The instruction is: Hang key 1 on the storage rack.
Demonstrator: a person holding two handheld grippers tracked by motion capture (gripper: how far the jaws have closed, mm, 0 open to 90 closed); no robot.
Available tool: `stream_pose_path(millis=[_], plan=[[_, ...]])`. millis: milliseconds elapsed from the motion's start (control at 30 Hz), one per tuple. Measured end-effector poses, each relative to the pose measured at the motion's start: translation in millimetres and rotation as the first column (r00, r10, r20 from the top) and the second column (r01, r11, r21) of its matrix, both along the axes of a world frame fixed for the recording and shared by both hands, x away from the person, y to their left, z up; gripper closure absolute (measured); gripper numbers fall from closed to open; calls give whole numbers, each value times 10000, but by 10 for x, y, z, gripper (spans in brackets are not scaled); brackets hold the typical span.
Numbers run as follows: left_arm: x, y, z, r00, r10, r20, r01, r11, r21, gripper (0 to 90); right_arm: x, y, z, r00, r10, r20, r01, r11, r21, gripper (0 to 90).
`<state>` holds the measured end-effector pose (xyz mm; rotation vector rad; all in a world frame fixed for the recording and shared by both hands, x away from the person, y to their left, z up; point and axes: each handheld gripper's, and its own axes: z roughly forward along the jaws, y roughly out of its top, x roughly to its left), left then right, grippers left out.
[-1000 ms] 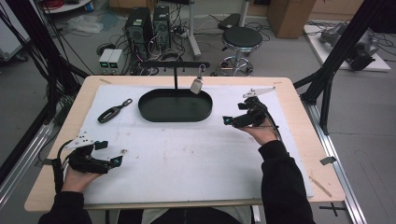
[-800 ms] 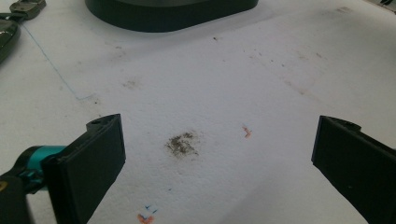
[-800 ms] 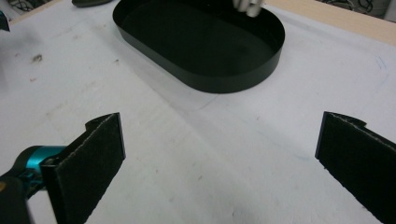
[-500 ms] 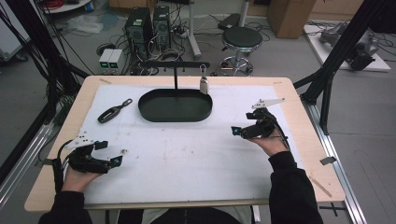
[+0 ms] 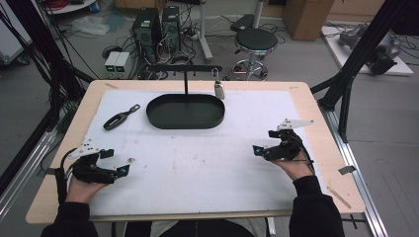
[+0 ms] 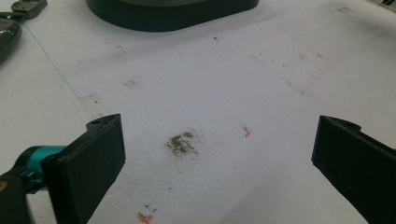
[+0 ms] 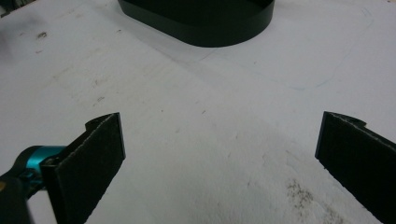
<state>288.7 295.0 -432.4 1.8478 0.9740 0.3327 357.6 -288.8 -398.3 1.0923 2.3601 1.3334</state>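
Your right gripper (image 5: 269, 148) had drawn back toward the bench's near right edge, both jaws apart and empty like the left gripper's (image 5: 112, 163), while the stiff, light-looking fob (image 5: 120, 117) lay near the far left corner, best pinched across its body.

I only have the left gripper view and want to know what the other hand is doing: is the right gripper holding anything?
Observer: No. The right gripper is over the right side of the white mat, its jaws wide apart with nothing between them.
Operator: Is anything inside the black tray ahead of me?
Observer: From above, the black tray looks empty.
Operator: Anything else near it?
Observer: A stand rises at its far side, and a small pale tag hangs from the right end of the crossbar. I cannot tell what the tag is.
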Motion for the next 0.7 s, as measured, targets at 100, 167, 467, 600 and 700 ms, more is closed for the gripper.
stream_pose_path(millis=[100,167,467,600,700], plan=[[-1,1,2,10000,12,11,-12,10000,-13,32,-45,-42,-45,10000,-73,14,73,10000,65,8],[-2,3,1,10000,47,4,-47,10000,-23,32,-73,-57,-74,9999,-150,-15,150,9999,39,7],[-7,-2,3,10000,37,-8,-37,10000,79,32,-196,-126,-171,9997,-248,-21,248,9997,-86,8],[-3,0,6,10000,36,25,-37,10000,73,32,-214,-147,-212,9991,-382,-176,381,9992,-83,8],[24,0,21,10000,9,-51,-9,10000,68,32,-231,-150,-206,9989,-460,-34,460,9989,-61,8]])
